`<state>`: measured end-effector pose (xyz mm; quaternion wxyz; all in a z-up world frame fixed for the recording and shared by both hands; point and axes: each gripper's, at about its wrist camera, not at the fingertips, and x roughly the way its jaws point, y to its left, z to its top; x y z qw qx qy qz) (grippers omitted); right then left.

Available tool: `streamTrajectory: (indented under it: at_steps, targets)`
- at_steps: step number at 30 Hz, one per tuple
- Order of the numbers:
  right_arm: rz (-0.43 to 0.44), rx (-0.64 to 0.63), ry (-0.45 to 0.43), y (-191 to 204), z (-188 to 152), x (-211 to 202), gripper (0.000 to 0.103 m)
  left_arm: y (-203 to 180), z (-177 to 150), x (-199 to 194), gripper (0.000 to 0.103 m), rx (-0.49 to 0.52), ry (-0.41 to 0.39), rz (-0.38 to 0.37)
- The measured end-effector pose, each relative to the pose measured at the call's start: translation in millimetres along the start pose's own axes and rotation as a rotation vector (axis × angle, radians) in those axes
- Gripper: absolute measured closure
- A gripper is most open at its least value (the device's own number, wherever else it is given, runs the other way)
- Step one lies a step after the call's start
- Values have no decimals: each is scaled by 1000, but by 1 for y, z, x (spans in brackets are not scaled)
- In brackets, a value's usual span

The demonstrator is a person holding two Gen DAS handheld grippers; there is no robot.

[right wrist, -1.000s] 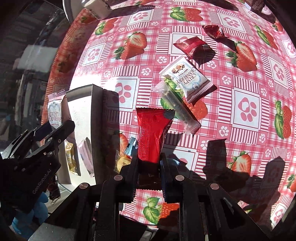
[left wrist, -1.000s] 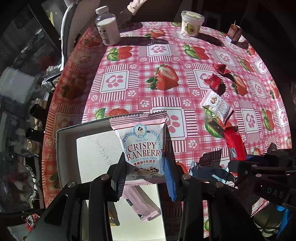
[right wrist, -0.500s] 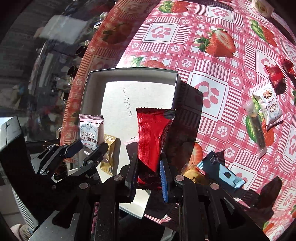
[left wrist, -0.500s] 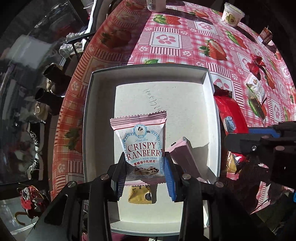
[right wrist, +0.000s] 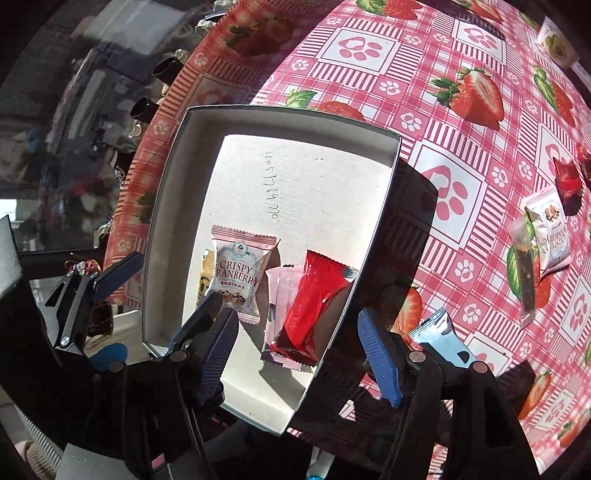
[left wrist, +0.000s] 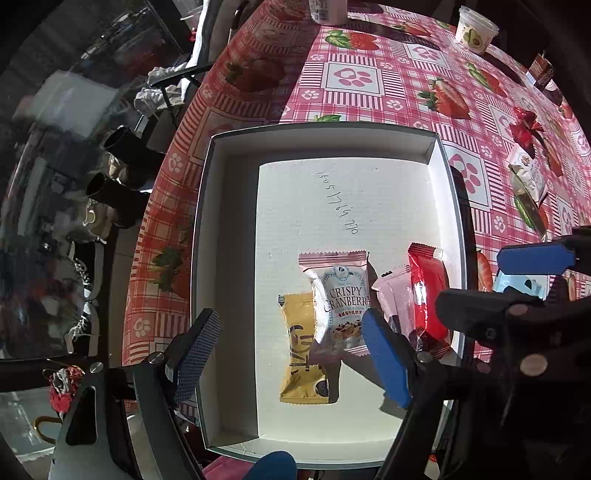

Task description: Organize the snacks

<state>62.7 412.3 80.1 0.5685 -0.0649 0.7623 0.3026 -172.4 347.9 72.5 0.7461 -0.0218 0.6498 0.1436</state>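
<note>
A white open box (left wrist: 236,229) (right wrist: 384,173) sits at the table's near edge. Inside lie a Crispy Cranberry packet (left wrist: 341,302) (right wrist: 238,273), a yellow packet (left wrist: 301,358) (right wrist: 207,271), a pink packet (left wrist: 393,295) (right wrist: 282,291) and a red packet (left wrist: 428,295) (right wrist: 312,310). My left gripper (left wrist: 291,354) is open and empty above the box's near end. My right gripper (right wrist: 299,347) is open and empty above the red packet, and its arm shows in the left wrist view (left wrist: 517,306).
On the strawberry tablecloth (right wrist: 443,110) right of the box lie a blue packet (right wrist: 443,336), a clear stick packet (right wrist: 526,273), a white cranberry packet (right wrist: 550,229) and red sweets (right wrist: 567,177). A cup (left wrist: 474,29) and a bottle (left wrist: 327,9) stand at the far edge.
Both grippers have opened. The cranberry packet left my left gripper and the red packet left my right gripper; both now lie in the box.
</note>
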Motion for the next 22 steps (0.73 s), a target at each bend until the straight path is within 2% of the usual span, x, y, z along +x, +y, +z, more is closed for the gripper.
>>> streamTrajectory:
  at_steps: [2, 3, 4, 5, 7, 11, 17, 20, 22]
  targets:
    - [-22, -7, -4, 1, -1, -4, 34, 3, 1, -1, 19, -16, 11, 8]
    - [-35, -10, -11, 2, -1, -6, 27, 4, 1, -1, 19, -24, 19, 3]
    - [-52, -14, -18, 3, -2, -9, 6, 6, 1, -2, 19, -29, 27, -8]
    - [-70, -14, -28, 3, -2, -12, 0, 7, 2, -3, 19, -33, 33, -22]
    - [-92, -19, -55, 4, -3, -20, 0, 8, 2, -5, 19, -32, 38, -32]
    - [-112, -28, -82, 6, -6, -32, 0, 6, 2, -11, 19, -13, 26, 0]
    - [-112, -24, -86, 4, -8, -37, 0, 7, 2, -16, 19, -30, 17, 6]
    - [-116, -25, -90, 4, -9, -35, 0, 7, 0, -24, 19, -32, -44, 6]
    - [-117, -26, -92, 3, -10, -35, 0, 7, 0, -29, 19, -29, -51, -9]
